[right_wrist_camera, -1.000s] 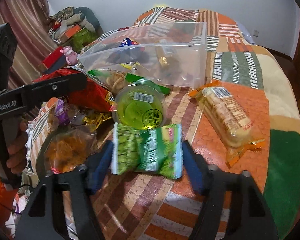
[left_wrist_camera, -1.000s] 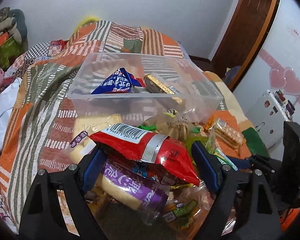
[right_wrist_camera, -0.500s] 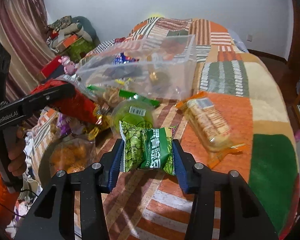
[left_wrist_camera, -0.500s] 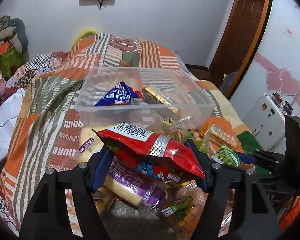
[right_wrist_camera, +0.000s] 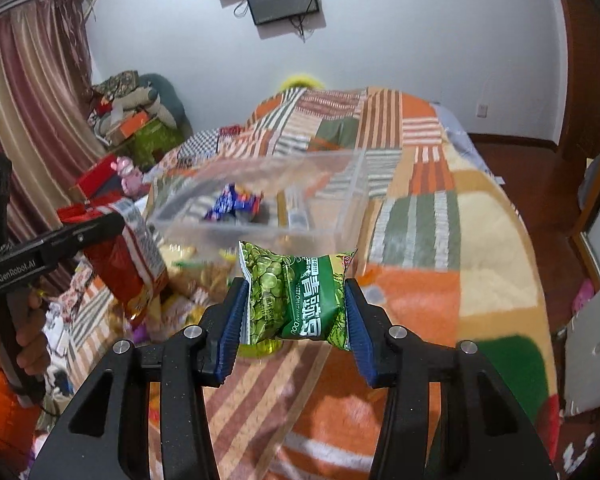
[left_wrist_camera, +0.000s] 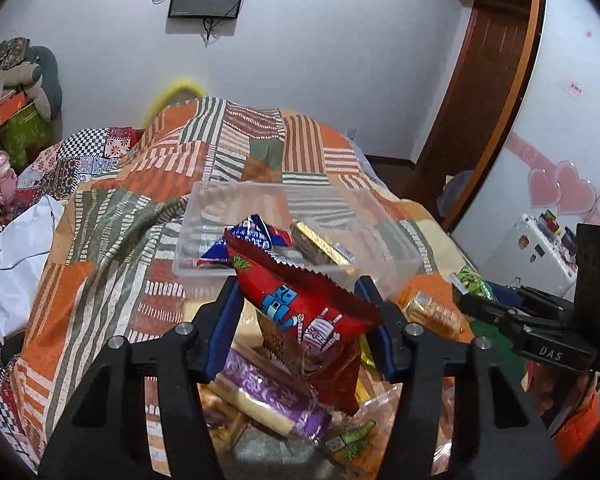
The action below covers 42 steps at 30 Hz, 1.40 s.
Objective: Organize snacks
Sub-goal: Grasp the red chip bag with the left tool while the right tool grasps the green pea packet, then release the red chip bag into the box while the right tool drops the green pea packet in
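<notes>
**Me:** Left wrist view shows my left gripper clamped on a red snack bag, lifted clear of the pile, with the clear plastic bin at twelve o'clock just beyond it. My right gripper is squeezed shut on a green pea packet, also in the air, the same bin at about eleven o'clock from it.

**Helper:** What worries you from here?

**Me:** The red bag is held low, so most of it leans forward and up past the fingers. If it sags or twists, I judge it could catch the bin's near wall and drop outside. Both grippers seem headed for one opening too; arriving together, they could knock each other or shove the bin along the soft patchwork blanket, which gives it no firm footing.

**Helper:** And the green one?

**Me:** It's puffy and slick, pinched at its sides. It might squirt out if I squeeze harder.

**Helper:** What's in the bin?

**Me:** A blue snack pack at the near left and a gold-wrapped bar beside it, toward one o'clock; the far half looks free. Below my left gripper a purple-wrapped roll and other packets are not yet sorted.
</notes>
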{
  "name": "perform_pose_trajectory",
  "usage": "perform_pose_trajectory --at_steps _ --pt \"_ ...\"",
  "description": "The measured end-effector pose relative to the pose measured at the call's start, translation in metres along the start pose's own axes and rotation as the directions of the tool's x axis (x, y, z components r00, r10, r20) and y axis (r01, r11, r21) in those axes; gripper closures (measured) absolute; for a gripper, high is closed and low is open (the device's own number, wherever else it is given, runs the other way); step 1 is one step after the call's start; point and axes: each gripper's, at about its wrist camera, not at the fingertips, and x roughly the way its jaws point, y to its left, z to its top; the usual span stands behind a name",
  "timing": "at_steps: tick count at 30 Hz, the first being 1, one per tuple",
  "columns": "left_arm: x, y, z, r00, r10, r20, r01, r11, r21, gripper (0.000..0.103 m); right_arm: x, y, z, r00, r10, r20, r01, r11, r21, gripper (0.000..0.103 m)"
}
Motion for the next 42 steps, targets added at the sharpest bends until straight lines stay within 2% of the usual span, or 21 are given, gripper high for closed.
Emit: perform_pose_trajectory --at_steps 4,12,19,25,30,36,42 --pt "0.005 0.005 0.005 1.000 0.005 -0.003 -0.005 1.000 -0.010 0.055 0.001 0.002 0.011 1.000 0.004 0.022 -0.004 1.000 -0.007 0.059" --pt "0.001 0.017 0.024 0.999 0.010 0.044 -0.008 0.999 -0.034 0.056 0.015 0.009 0.029 0.999 0.026 0.038 -0.025 0.999 -0.024 0.059" --pt "-0.003 0.023 0.051 0.993 0.049 0.109 -0.048 0.999 -0.015 0.056 0.025 0.019 0.048 0.997 0.045 0.061 -0.042 0.998 -0.046 0.059" --pt "0.011 0.034 0.066 0.990 0.081 0.119 -0.079 0.997 -0.024 0.056 0.039 0.024 0.064 0.995 0.060 0.074 -0.056 0.997 -0.056 0.059" --pt "0.032 0.040 0.071 0.982 0.148 0.116 -0.149 0.989 -0.005 0.056 0.058 0.027 0.072 0.996 0.080 0.050 -0.078 0.996 -0.052 0.059" --pt "0.056 0.050 0.072 0.978 0.191 0.088 -0.191 0.982 -0.016 0.056 0.087 0.037 0.079 0.998 0.065 0.005 -0.064 0.994 -0.094 0.059" --pt "0.079 0.054 0.071 0.978 0.203 0.050 -0.203 0.979 -0.015 0.056 0.114 0.044 0.079 0.997 0.052 -0.053 -0.059 0.990 -0.128 0.059"
